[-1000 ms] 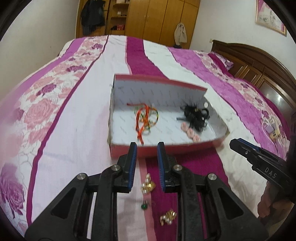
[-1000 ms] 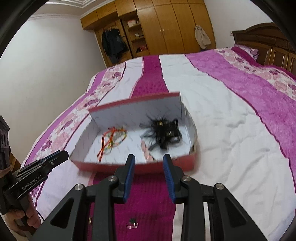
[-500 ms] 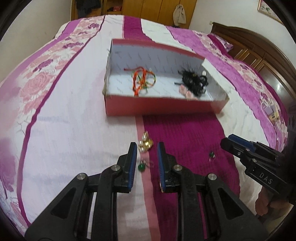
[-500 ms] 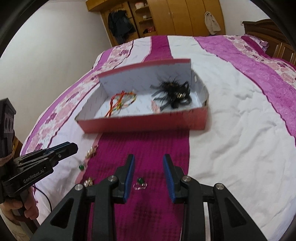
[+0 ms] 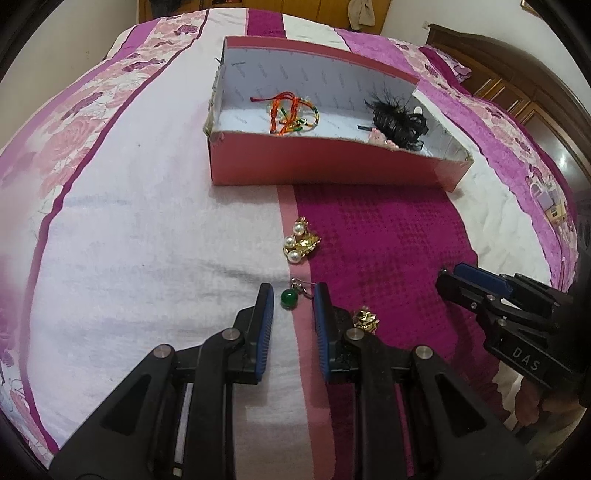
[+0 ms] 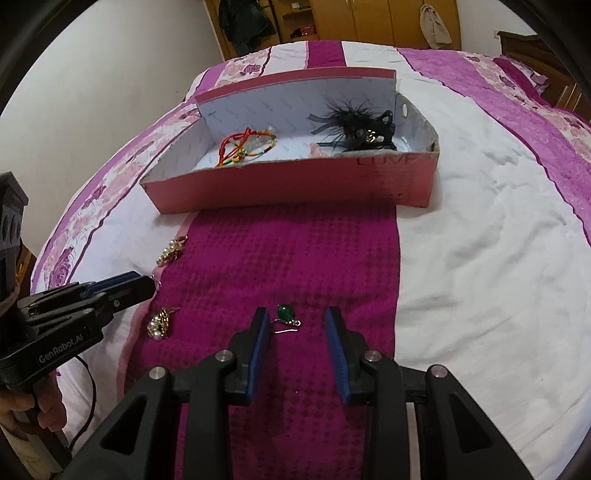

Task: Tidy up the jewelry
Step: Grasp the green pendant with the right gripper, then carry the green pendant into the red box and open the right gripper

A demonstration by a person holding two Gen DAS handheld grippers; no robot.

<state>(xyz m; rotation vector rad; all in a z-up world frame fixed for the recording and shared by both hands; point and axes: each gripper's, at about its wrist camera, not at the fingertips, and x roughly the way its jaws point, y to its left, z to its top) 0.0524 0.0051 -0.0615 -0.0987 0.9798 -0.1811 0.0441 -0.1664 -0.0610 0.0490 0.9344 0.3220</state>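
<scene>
A red box [image 5: 325,170] [image 6: 295,188] with a white inside lies on the bed; it holds an orange cord bracelet [image 5: 291,112] [image 6: 247,146] and a black feather piece [image 5: 397,118] [image 6: 354,125]. My left gripper [image 5: 291,299] is open, its fingertips on either side of a green bead earring [image 5: 289,298]. A gold-and-pearl earring [image 5: 301,242] [image 6: 170,253] lies just beyond it, another gold earring [image 5: 365,320] [image 6: 159,323] to its right. My right gripper [image 6: 297,319] is open around a second green earring [image 6: 285,314].
The bed has a magenta, white and floral pink cover [image 5: 110,221]. A wooden headboard [image 5: 517,74] is at the right and wardrobes [image 6: 369,18] stand beyond the bed. Small items [image 5: 550,203] lie on the bed's right side.
Both grippers have pulled back from the box and come down toward the bed. Each now has a green earring between its open fingertips.
</scene>
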